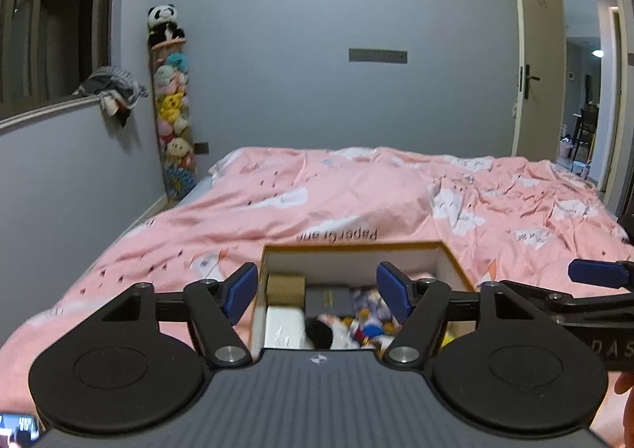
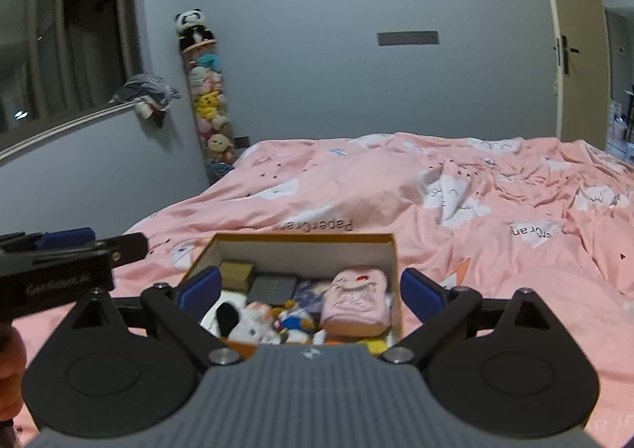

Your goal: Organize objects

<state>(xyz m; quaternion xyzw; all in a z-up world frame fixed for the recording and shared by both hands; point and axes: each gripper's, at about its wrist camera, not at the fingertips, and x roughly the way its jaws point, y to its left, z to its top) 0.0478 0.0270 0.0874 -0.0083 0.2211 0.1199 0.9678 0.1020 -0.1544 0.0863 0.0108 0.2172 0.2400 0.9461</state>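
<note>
An open orange-rimmed cardboard box (image 1: 447, 253) with white inner walls sits on the pink bed; it also shows in the right wrist view (image 2: 390, 249). Inside lie a tan block (image 2: 237, 270), a dark grey case (image 2: 274, 288), a pink pouch (image 2: 355, 299), a white box (image 1: 283, 327) and small plush toys (image 2: 257, 323). My left gripper (image 1: 317, 291) is open and empty, held over the box's near end. My right gripper (image 2: 311, 289) is open and empty, also over the box. Each gripper shows at the edge of the other's view.
The pink duvet (image 1: 356, 198) covers the whole bed. A tall column of plush toys (image 1: 174, 107) topped by a panda stands in the far left corner. A window sill with clothes (image 1: 113, 89) is on the left wall. An open door (image 1: 535, 63) is at the right.
</note>
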